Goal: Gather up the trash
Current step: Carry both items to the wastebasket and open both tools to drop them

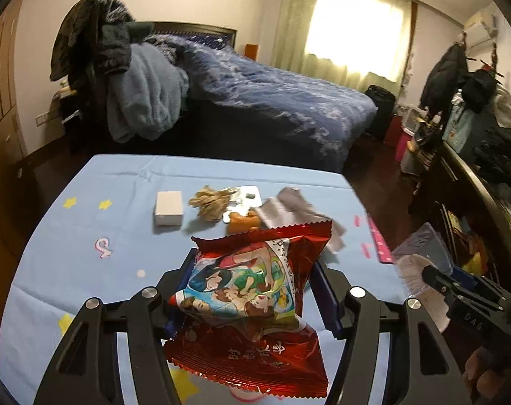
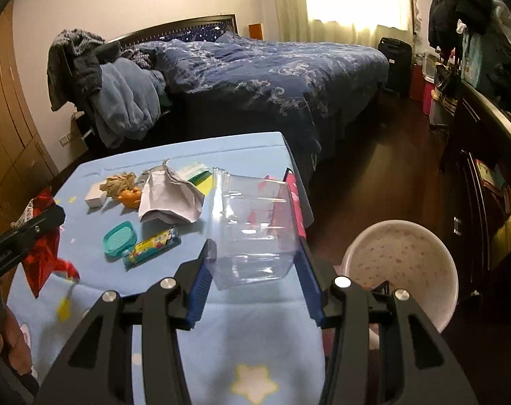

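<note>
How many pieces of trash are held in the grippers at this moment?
2. The left gripper is closed on a red printed snack bag. The right gripper is closed on a clear plastic box. More trash lies on the blue table.

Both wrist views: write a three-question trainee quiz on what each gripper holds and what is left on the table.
1. True or false: the left gripper is shut on a red snack bag.
2. What does the right gripper hold? A) white box B) clear plastic tub C) teal lid
3. Fill in: past the table's right edge, on the floor, stands a pale round ____.

Key: 1 true. 2 B, the clear plastic tub; the white box and teal lid lie on the table. 3 bin.
</note>
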### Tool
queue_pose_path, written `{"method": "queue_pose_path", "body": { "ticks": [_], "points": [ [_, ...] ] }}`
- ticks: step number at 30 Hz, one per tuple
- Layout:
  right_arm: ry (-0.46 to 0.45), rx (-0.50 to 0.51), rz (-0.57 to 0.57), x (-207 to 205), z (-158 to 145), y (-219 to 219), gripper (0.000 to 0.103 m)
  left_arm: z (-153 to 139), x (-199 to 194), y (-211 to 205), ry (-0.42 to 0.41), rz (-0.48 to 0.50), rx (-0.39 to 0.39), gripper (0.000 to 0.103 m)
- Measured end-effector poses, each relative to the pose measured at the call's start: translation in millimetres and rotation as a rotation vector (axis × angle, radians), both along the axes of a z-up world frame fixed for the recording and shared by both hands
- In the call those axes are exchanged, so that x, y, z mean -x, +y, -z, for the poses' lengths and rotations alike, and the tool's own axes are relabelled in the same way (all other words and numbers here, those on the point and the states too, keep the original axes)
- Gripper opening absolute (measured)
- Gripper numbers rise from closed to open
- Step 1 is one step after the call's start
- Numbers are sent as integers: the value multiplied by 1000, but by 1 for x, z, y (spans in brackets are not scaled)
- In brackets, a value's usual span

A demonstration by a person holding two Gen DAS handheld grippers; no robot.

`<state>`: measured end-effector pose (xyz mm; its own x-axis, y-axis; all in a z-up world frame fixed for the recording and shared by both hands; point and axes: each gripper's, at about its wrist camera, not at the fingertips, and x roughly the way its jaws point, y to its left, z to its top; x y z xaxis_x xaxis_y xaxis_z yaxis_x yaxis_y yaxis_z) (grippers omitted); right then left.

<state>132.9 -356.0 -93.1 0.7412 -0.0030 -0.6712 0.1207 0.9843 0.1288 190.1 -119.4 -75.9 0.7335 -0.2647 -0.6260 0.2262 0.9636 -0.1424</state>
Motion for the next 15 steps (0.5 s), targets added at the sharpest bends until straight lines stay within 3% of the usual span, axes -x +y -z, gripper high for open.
{"method": "queue_pose_path", "body": {
  "ticks": [15],
  "points": [
    [-74,-22,50,60,-29,-25,48,-58,55,-38,-163,98,-1,67]
  ]
}}
